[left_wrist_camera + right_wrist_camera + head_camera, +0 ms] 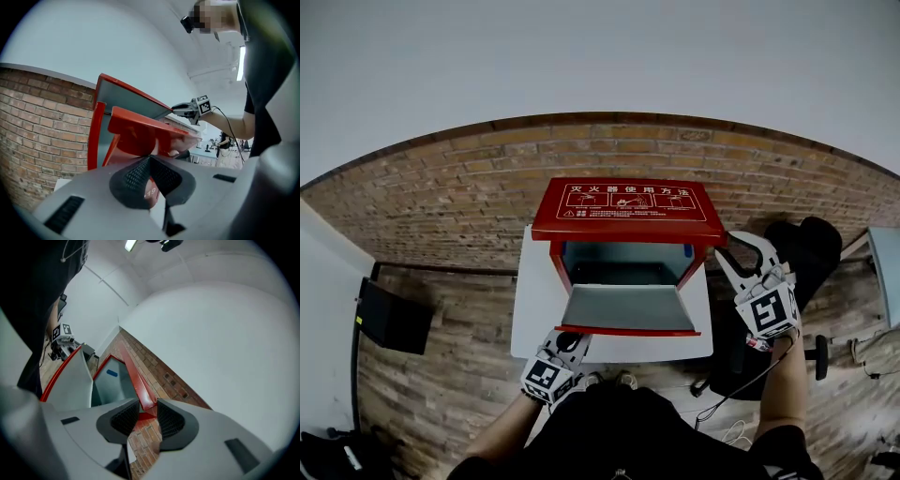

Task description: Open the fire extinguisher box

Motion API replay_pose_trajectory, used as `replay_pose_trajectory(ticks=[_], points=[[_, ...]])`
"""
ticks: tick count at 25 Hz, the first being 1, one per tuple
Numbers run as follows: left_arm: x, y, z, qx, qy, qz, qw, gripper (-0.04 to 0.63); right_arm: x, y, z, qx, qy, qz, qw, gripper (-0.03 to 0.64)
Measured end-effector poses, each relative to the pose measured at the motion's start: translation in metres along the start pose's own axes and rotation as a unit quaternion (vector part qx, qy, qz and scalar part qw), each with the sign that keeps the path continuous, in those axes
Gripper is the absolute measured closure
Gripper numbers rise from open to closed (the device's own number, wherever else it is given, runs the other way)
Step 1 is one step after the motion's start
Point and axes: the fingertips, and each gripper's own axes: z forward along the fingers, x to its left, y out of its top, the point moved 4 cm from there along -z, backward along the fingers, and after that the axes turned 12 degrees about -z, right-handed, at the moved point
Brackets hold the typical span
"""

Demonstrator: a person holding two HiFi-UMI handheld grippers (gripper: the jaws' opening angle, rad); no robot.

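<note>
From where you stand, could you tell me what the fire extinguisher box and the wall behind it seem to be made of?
The fire extinguisher box looks like thin sheet metal: red paint outside, plain grey inside, folded edges. The wall shows reddish brick with mortar joints.

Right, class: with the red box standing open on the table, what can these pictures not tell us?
Print on the lid: too small in the head view.
Floor of the box: dark in the head view; behind the front flap in the right gripper view.
What the left gripper pinches: only a red sliver shows between its pads in the left gripper view.
</note>
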Motion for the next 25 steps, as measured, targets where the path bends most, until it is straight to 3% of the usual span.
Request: replay_pose_trajectory(ticks=[5, 11, 16, 25], points=[[-0.004, -0.03, -0.012, 0.005, -0.009, 0.015, 0.9998, 0.548, -0.022, 0.004, 0.0, -0.042, -0.017, 0.037, 0.998, 0.486], [0.003, -0.081, -0.018, 0.049, -0.021, 0.026, 0.9982, 0.548, -0.054, 0.007, 0.008, -0.086, -0.042, 0.058, 0.994, 0.488], [0.012, -0.119, -0.017, 0.049, -0.003, 0.017, 0.9987, 0.548, -0.079, 0.009, 0.017, -0.102, -0.063, 0.072, 0.99, 0.495], [0.023, -0.145, -0.011, 0.067, 0.013, 0.006, 0.9977, 0.548, -0.113, -0.002, 0.037, -0.131, -0.078, 0.116, 0.981, 0.505]])
